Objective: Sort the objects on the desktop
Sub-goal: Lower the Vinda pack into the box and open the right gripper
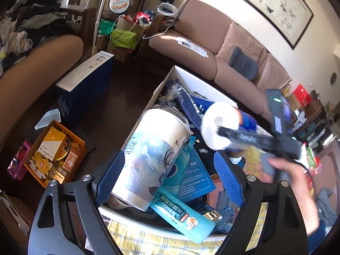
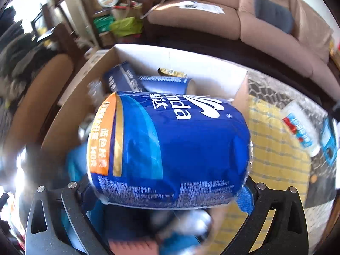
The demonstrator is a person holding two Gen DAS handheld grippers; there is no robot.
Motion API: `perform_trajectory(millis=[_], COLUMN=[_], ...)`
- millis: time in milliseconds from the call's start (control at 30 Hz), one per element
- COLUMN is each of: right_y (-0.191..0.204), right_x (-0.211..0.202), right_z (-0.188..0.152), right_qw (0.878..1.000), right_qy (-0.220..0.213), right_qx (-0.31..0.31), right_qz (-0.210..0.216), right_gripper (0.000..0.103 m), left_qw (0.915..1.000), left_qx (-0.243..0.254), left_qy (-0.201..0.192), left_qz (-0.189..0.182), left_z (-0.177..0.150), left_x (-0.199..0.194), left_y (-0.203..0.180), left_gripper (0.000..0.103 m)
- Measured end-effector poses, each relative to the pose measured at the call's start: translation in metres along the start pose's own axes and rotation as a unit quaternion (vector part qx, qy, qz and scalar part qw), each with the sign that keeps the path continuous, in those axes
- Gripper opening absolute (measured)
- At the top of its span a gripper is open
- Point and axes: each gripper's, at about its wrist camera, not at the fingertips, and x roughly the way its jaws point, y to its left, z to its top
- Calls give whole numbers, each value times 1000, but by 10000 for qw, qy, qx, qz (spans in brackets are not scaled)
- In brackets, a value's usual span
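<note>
Getting there: right gripper point(image 2: 170, 193) clamping a wrapped toilet paper roll point(image 2: 170, 144) over the already crammed cardboard box point(image 2: 180, 59), left gripper point(image 1: 167, 176) hanging wide open near the tumbler point(image 1: 153, 155), bottle point(image 2: 301, 127) still sitting outside.

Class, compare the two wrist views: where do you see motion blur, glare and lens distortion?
Left wrist view: mostly sharp, only the right gripper and hand smear; the picture frame bows from fisheye. Right wrist view: blurred throughout, the tissue roll clearest, white glare at the left edge.
</note>
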Motion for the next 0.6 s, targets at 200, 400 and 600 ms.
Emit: perform_trajectory(millis=[200,400,600], right_y=[-9,5,24], right_x=[-54,-91,-77], right_z=[-45,-83,-32], right_qw=[9956,9936,9954], right_qy=[-83,-308,-462], right_qx=[-288,-710,-97], right_qz=[883,821,831], right_gripper=[103,103,103], left_qw=[9997,9989,9980], left_qx=[233,459,632], left_qy=[40,60,-71], left_qz=[46,92,46], left_z=[-6,-15,-22], left_x=[4,7,6], left_y=[-13,-30,-47], left_gripper=[85,85,85])
